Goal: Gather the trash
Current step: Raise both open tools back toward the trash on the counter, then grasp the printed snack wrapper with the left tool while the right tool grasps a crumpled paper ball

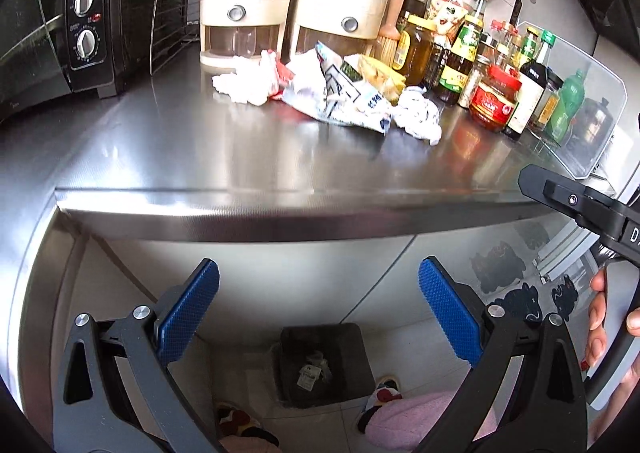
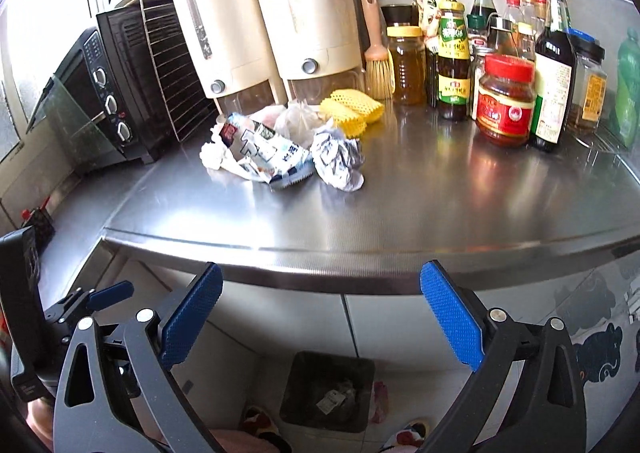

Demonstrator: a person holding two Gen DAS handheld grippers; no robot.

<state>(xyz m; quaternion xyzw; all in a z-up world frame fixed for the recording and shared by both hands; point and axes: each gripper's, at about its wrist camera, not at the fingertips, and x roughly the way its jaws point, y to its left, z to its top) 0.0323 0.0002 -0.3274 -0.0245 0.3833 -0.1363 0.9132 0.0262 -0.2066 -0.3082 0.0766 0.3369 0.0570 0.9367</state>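
Observation:
A pile of trash lies on the steel counter [image 1: 240,173] in front of two cream dispensers. It holds a white crumpled tissue [image 1: 244,87], a printed plastic wrapper [image 1: 344,101], a crumpled paper ball [image 1: 420,119] and yellow foam netting [image 1: 382,77]. The right wrist view shows the same wrapper [image 2: 264,155], paper ball [image 2: 340,163] and netting [image 2: 352,109]. A dark bin [image 1: 324,365] [image 2: 328,393] stands on the floor below with some scraps inside. My left gripper [image 1: 320,293] and right gripper [image 2: 322,313] both hang open and empty in front of the counter edge, short of the pile.
A black toaster oven [image 1: 84,21] sits at the left, with a wire rack [image 2: 176,65] beside it. Sauce bottles and jars [image 2: 506,101] crowd the right side, and a brush [image 2: 378,61] leans at the back. Slippered feet [image 1: 384,393] stand near the bin.

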